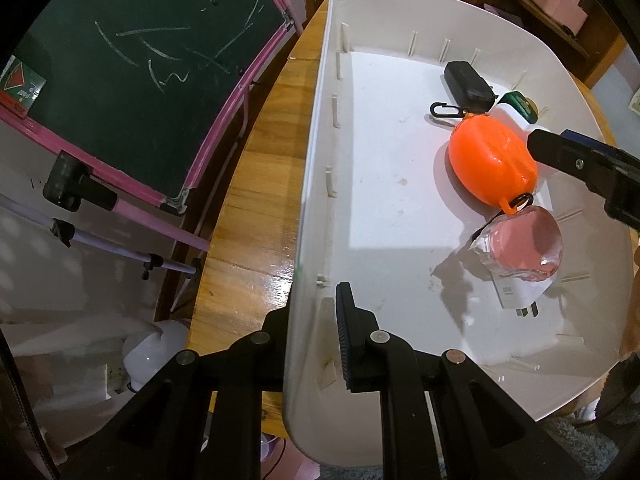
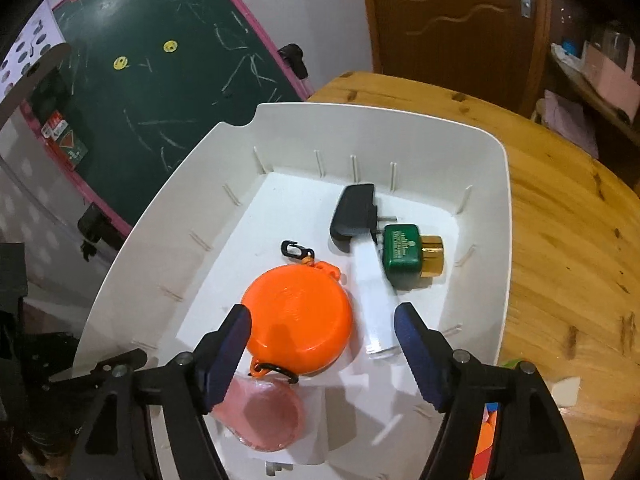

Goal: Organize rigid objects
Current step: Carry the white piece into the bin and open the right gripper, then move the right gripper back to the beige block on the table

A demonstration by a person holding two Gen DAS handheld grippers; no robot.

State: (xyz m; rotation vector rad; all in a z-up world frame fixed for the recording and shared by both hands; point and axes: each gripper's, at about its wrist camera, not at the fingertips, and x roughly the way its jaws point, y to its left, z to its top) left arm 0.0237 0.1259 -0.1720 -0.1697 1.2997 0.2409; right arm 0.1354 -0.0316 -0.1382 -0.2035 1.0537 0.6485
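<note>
The right hand-held gripper (image 2: 322,350) hangs over the white tray (image 2: 505,216) on the wooden bench (image 2: 568,248), its jaws apart and gripping nothing. Between them lies an orange round case (image 2: 298,318), a white stick (image 2: 376,300) just beside it. Farther back sit a black charger (image 2: 354,212) and a green bottle (image 2: 402,254). A pink disc (image 2: 266,416) lies nearest.
</note>
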